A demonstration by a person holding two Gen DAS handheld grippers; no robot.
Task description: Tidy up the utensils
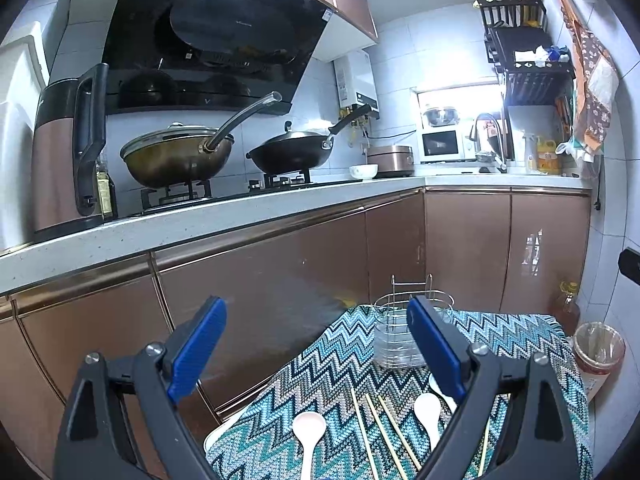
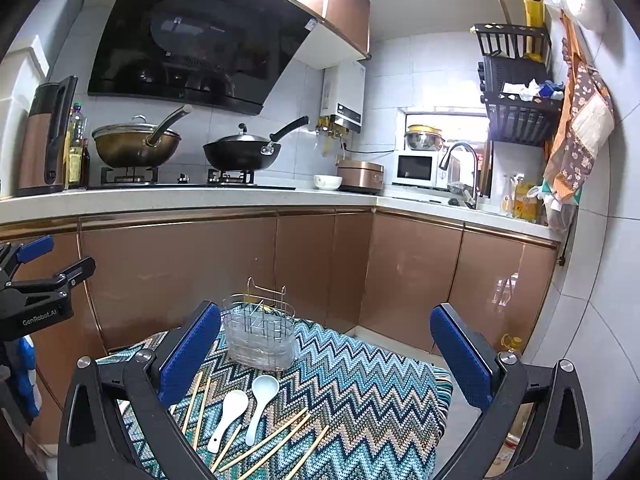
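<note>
Kitchen, zigzag cloth [image 2: 360,380] | chopsticks [image 2: 264,442] and spoons [image 2: 230,412] lie loose, shafts running toward wire caddy [image 2: 262,336] | right gripper [image 2: 326,354] nearer, jaws spread, empty | left gripper [image 1: 316,344] spread, empty

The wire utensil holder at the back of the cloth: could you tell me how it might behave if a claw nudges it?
The wire utensil holder looks light and empty, so it would probably slide or tip easily. The soft zigzag cloth beneath may bunch up, making tipping likelier.

"GenRobot.AI" on left gripper [image 2: 38,276]
</note>
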